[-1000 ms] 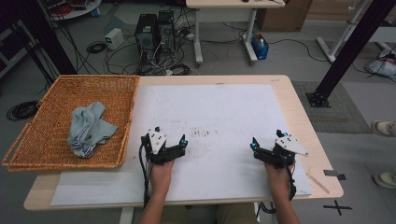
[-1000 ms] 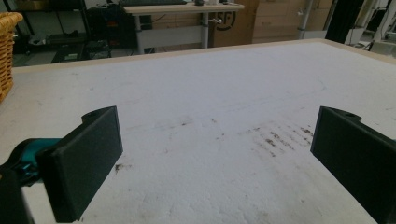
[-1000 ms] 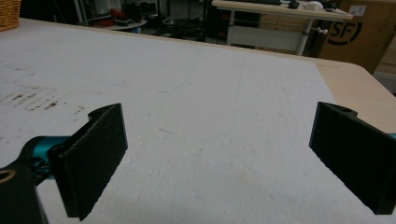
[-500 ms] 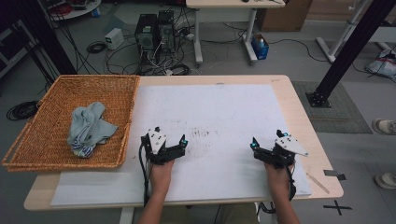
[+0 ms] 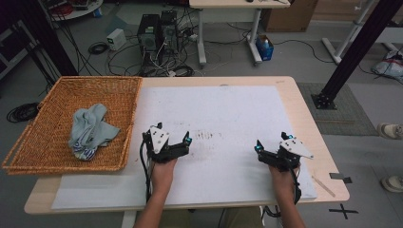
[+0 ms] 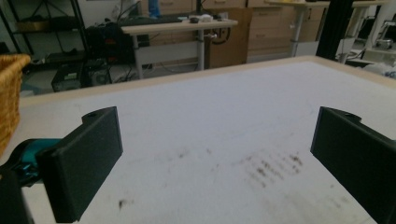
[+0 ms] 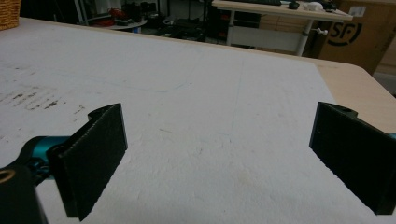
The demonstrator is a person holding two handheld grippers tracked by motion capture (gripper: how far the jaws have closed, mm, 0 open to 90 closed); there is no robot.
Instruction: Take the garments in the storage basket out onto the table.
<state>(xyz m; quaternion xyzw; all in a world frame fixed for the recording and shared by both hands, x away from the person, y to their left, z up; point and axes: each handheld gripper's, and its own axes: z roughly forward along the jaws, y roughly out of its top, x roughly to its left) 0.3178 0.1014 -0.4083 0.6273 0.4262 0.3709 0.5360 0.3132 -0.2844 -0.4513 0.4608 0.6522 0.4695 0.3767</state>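
Cloth rests in basket, both grippers idle and empty

Cloth [image 5: 90, 130] lies in the wicker basket [image 5: 52, 156] at the left of the high view, well apart from both grippers. Nothing has changed over the last second: the cloth, the basket and the two hands sit exactly where they were, so no step is under way. My judgement is that this is a pause, either with the cloth already put away or before it is fetched out.

The left gripper [image 5: 172, 137] sits low over the white mat [image 5: 223, 109] at the lower centre, its jaws spread wide with nothing between them; the basket's corner is just to its left. The right gripper [image 5: 271, 146] sits at the lower right, jaws likewise wide apart and empty. Each gripper view shows bare mat between the black jaws, with faint dark smudges [image 6: 268, 165] on it.

The cloth looks soft and crumpled, pale grey-green, bunched into a loose heap with folds and a darker patterned edge at its lower end.
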